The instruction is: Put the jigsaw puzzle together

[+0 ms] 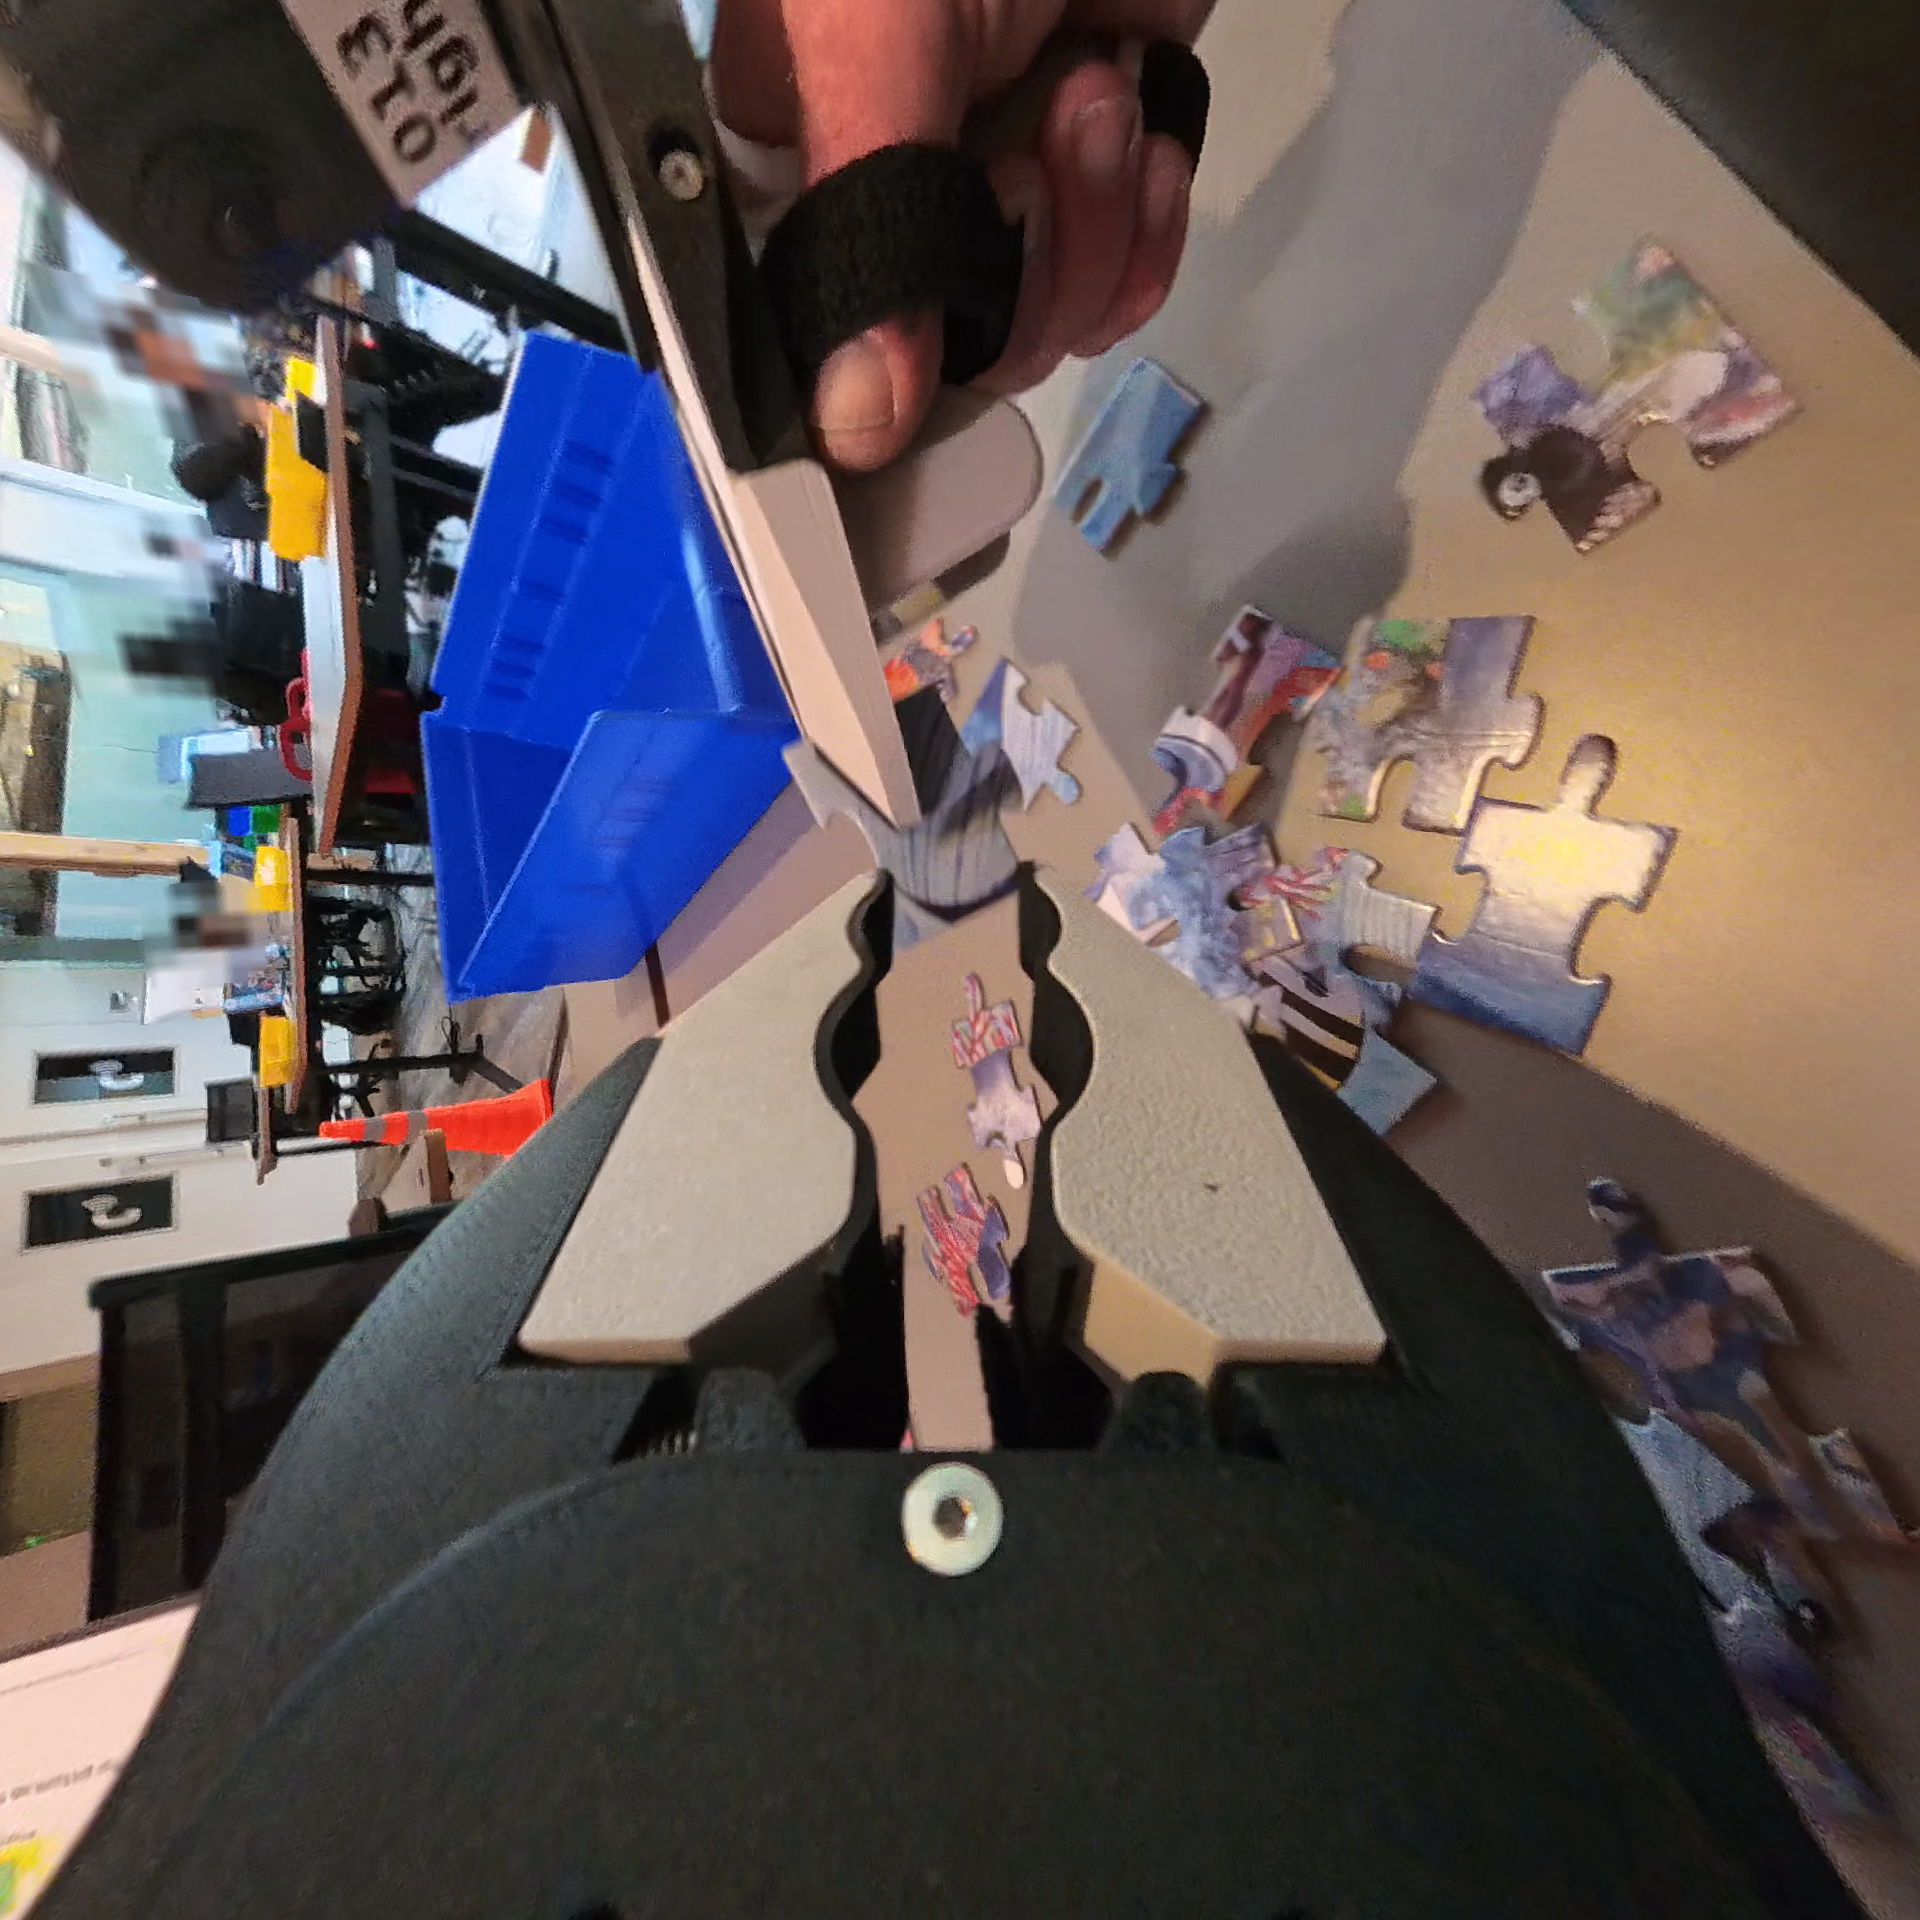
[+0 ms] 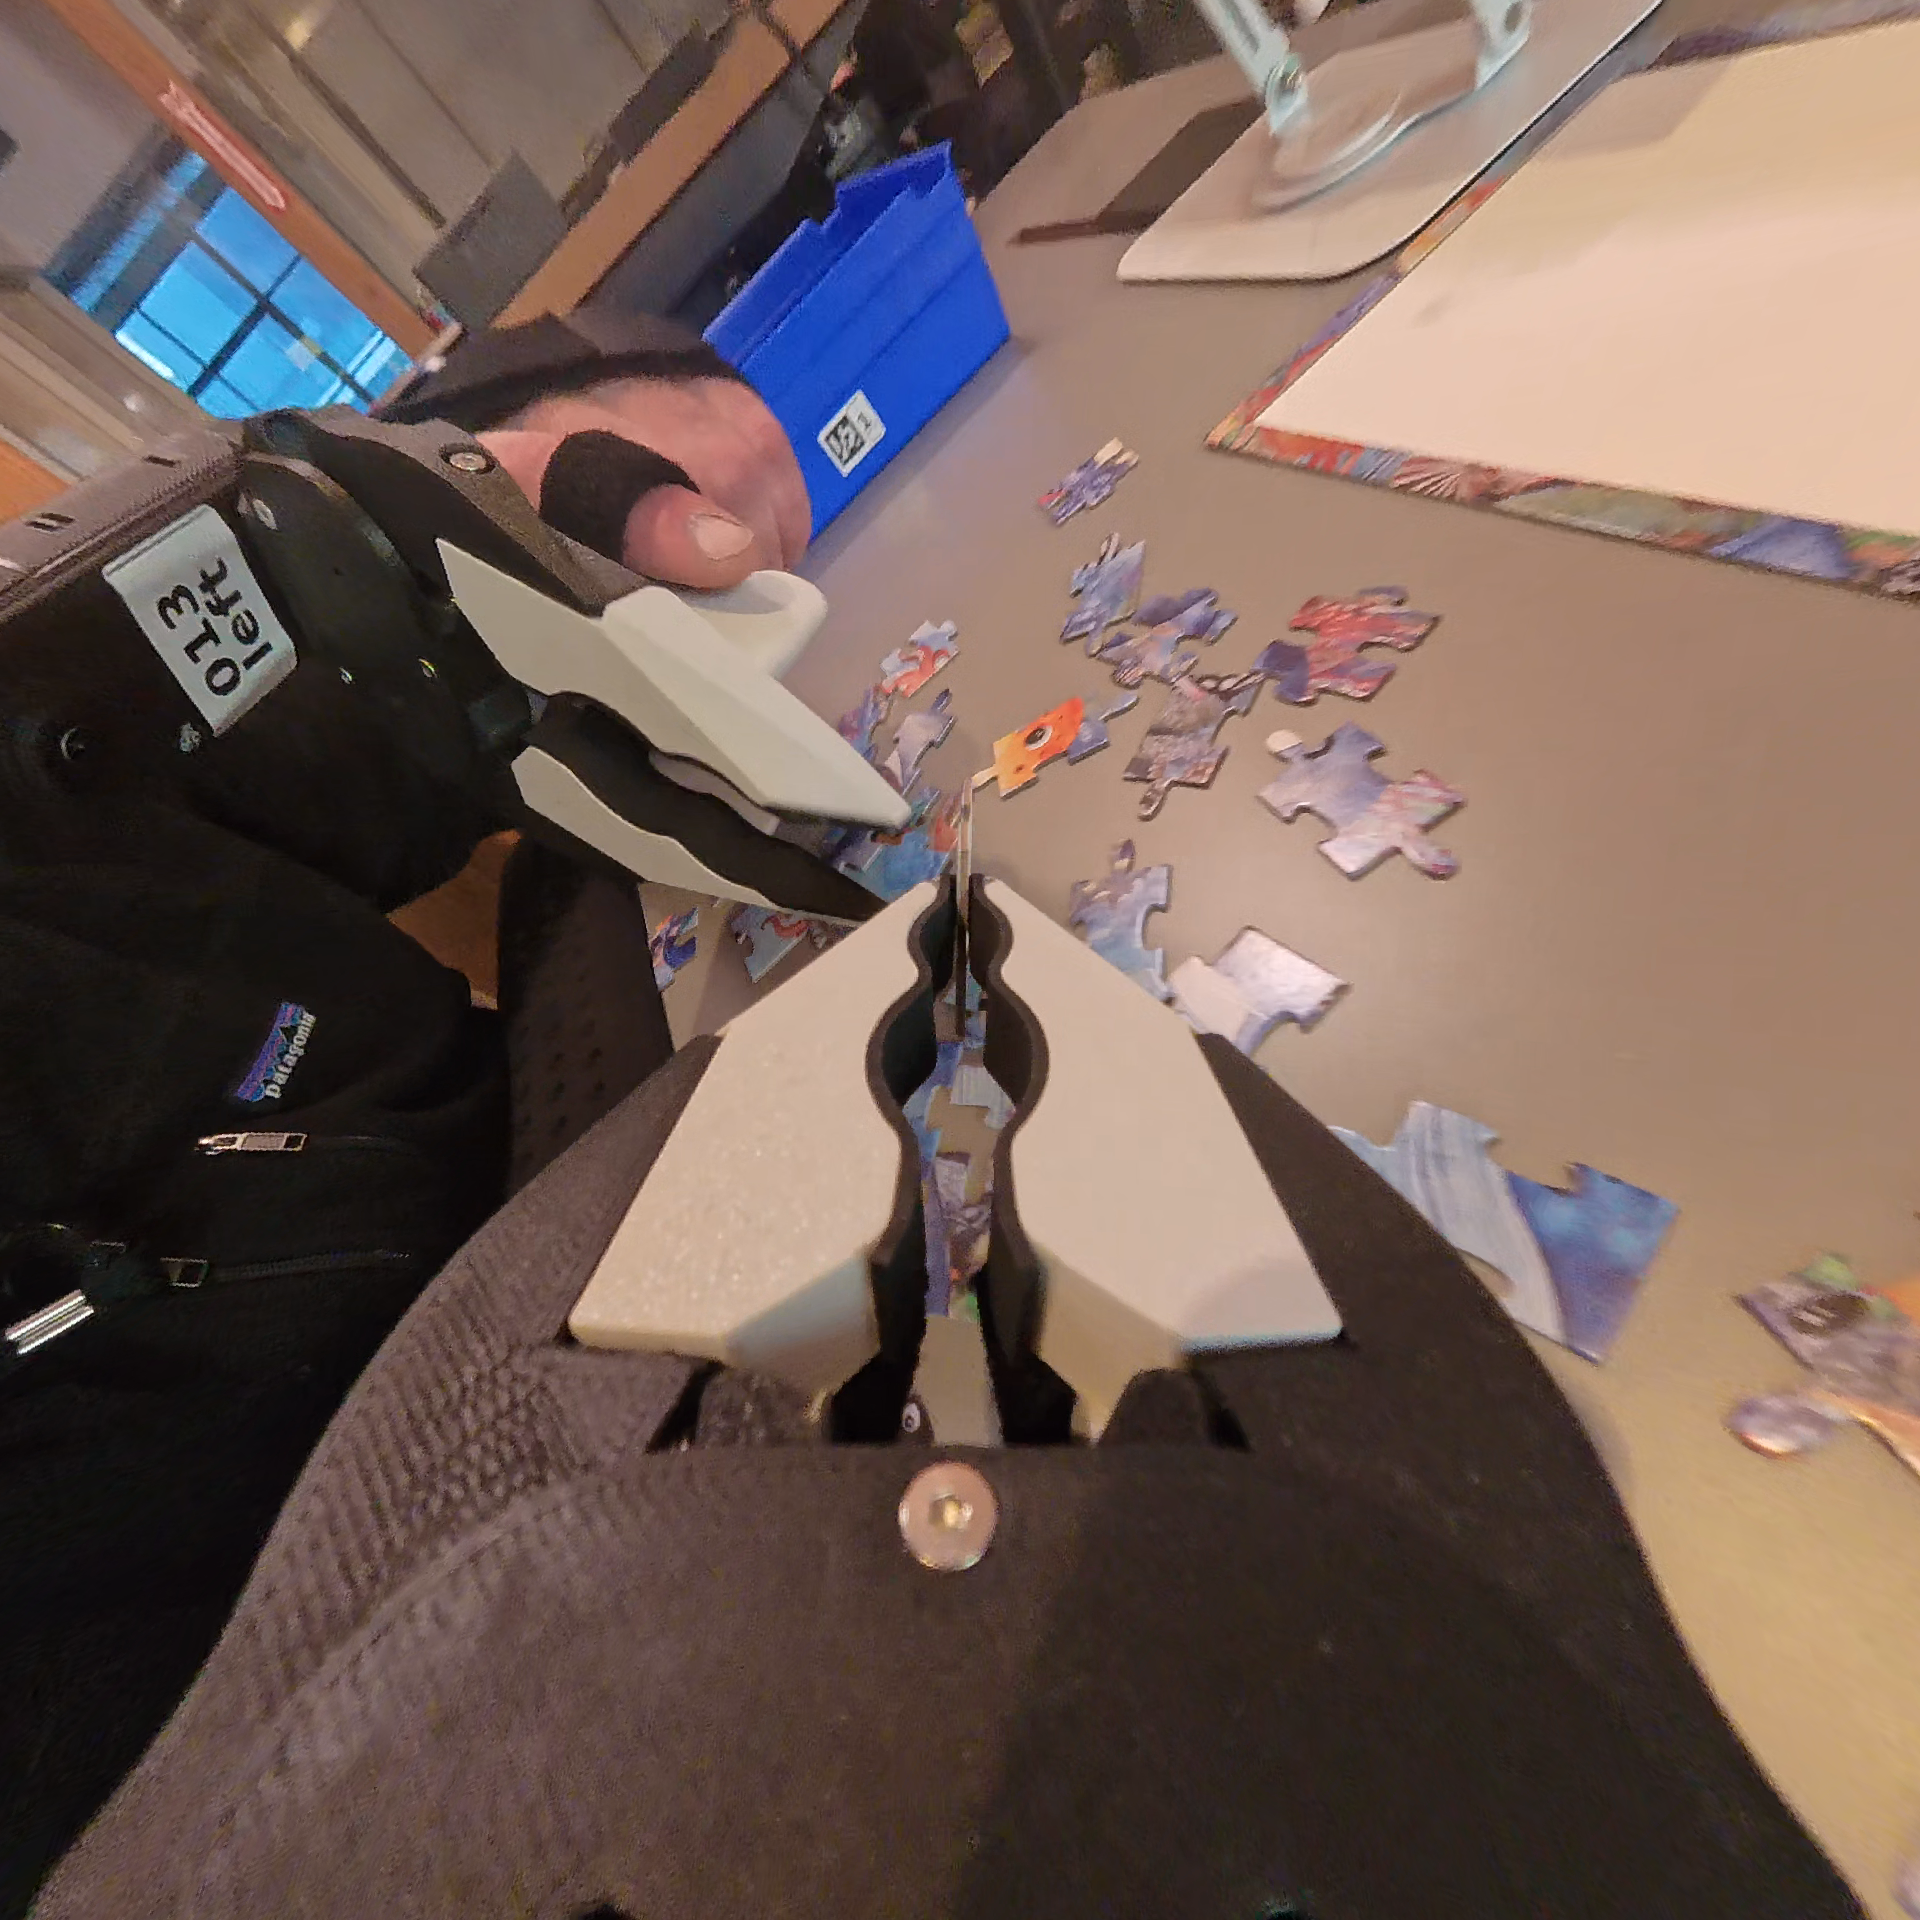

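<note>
My right gripper (image 2: 966, 896) is shut on a puzzle piece (image 2: 968, 831) that shows edge-on and sticks out past its tips. In the left wrist view the same piece (image 1: 951, 847) is dark with blue stripes, pinched by the right gripper (image 1: 900, 812), which comes in from above. My left gripper (image 1: 956, 885) is open, with its tips on either side of the piece's lower end. It shows at the left in the right wrist view (image 2: 888, 857). Several loose pieces (image 2: 1361, 795) lie on the grey table (image 2: 1621, 862). Some are joined in a cluster (image 1: 1299, 935).
A blue plastic bin (image 2: 883, 312) stands at the table's far side and also shows in the left wrist view (image 1: 582, 727). A white puzzle board with a colourful border (image 2: 1662, 312) lies at the far right. A monitor stand base (image 2: 1278, 218) sits behind it. My left and right fingertips are right by each other.
</note>
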Motion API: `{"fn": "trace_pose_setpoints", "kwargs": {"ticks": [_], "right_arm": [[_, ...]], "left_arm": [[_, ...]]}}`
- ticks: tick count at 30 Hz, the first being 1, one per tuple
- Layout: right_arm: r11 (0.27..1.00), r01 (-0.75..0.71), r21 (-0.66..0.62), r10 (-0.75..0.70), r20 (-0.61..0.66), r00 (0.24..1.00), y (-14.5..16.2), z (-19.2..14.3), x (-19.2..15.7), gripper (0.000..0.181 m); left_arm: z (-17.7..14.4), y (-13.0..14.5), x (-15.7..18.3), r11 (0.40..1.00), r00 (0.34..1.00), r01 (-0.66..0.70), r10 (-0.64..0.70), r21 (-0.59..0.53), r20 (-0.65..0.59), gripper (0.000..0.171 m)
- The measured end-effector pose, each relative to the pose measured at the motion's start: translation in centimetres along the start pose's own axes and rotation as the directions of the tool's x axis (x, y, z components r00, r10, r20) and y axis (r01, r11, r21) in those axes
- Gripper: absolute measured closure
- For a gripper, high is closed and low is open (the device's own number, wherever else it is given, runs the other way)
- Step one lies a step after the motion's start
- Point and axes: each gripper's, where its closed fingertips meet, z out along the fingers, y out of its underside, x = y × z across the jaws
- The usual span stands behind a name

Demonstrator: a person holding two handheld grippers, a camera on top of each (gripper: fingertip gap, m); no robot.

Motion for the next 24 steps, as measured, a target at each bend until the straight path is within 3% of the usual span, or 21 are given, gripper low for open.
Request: {"fn": "trace_pose_setpoints", "kwargs": {"ticks": [7,12,15,18,24], "right_arm": [[0.999,-0.04,-0.01,0.038,-0.101,0.994,-1.8,-4.2,5.4,0.181],[0.994,-0.085,-0.063,0.077,-0.109,0.991,-1.3,-4.2,8.2,0.181],[0.99,-0.106,-0.093,0.098,-0.086,0.991,-0.8,-3.6,9.0,0.181],[0.983,-0.129,-0.128,0.122,-0.059,0.991,-0.2,-3.1,9.5,0.181],[0.976,-0.138,-0.166,0.133,-0.041,0.99,0.0,-2.5,10.2,0.181]], "left_arm": [[-0.5,3.9,-0.5,0.988,0.993,0.114,-0.116,-0.107,-0.014,0.142],[-1.2,8.9,2.0,0.948,0.976,0.171,-0.2,-0.27,-0.087,0.139],[-2.3,11.2,2.7,0.918,0.947,0.266,-0.305,-0.296,-0.096,0.135],[-3.3,12.0,2.6,0.897,0.923,0.34,-0.376,-0.282,-0.083,0.135],[-3.5,12.6,2.7,0.89,0.921,0.345,-0.383,-0.297,-0.078,0.135]]}}
